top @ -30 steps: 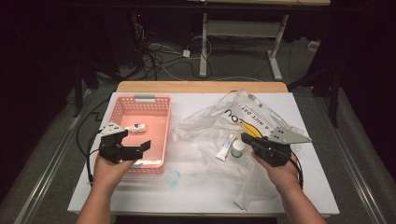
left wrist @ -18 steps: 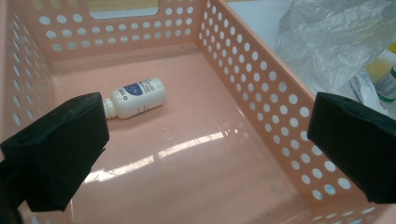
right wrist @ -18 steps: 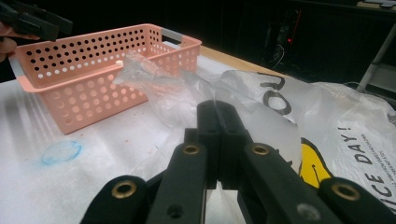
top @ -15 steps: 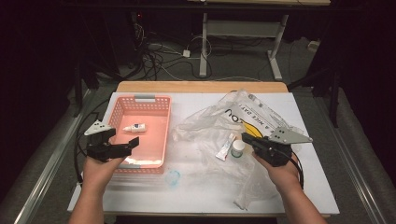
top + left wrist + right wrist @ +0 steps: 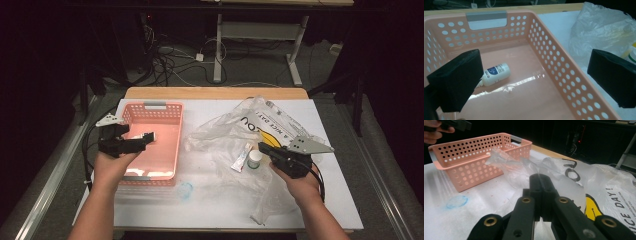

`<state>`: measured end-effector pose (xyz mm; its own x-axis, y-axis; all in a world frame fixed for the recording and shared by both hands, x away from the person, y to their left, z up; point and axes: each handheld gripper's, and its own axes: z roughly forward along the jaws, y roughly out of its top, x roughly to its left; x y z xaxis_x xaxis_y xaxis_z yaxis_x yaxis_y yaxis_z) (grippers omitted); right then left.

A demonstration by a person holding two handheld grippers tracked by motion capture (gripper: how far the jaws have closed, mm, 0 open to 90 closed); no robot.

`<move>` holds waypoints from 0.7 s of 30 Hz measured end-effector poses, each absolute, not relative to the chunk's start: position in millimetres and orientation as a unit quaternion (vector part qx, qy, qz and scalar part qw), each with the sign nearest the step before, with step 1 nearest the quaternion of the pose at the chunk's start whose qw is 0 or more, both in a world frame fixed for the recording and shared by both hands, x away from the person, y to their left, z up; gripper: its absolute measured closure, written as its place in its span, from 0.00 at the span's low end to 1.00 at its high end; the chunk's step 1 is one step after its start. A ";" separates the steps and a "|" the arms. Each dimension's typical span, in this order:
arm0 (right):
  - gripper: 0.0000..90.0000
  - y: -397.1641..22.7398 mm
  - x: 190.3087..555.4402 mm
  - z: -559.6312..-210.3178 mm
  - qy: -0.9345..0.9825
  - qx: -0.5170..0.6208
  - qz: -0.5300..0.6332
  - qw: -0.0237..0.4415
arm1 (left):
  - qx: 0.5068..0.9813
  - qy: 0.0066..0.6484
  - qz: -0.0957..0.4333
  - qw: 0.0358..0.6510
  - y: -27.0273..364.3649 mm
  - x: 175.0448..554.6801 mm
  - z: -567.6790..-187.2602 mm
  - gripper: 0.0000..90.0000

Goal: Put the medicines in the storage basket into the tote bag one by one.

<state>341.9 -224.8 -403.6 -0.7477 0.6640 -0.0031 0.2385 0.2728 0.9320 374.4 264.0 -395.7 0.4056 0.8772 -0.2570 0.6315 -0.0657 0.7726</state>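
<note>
Risk: right hand-held gripper (image 5: 263,147), jaws together, apparently pinching plastic bag (image 5: 235,135), may topple small bottle (image 5: 254,159); left hand-held gripper (image 5: 142,141) apart, empty.

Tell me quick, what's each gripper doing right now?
Left gripper: open, empty, over the basket.
Right gripper: closed on the plastic bag.

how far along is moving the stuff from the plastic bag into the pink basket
Done: one small white bottle lies in the pink perforated basket. In hand: nothing; the left gripper is open and empty over the basket, and the right gripper is shut on the clear plastic bag. Left: a white tube and a white-capped jar on the bag.
</note>
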 end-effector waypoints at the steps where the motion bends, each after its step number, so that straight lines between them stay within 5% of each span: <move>1: 1.00 -224.9 341.9 -403.7 0.772 0.293 0.527 0.202 | 0.718 0.529 0.141 0.430 264.5 378.8 -396.3 0.00; 21: 1.00 -224.2 342.6 -405.3 0.773 0.293 0.527 0.197 | 0.756 0.559 0.091 0.328 262.1 449.4 -427.1 0.04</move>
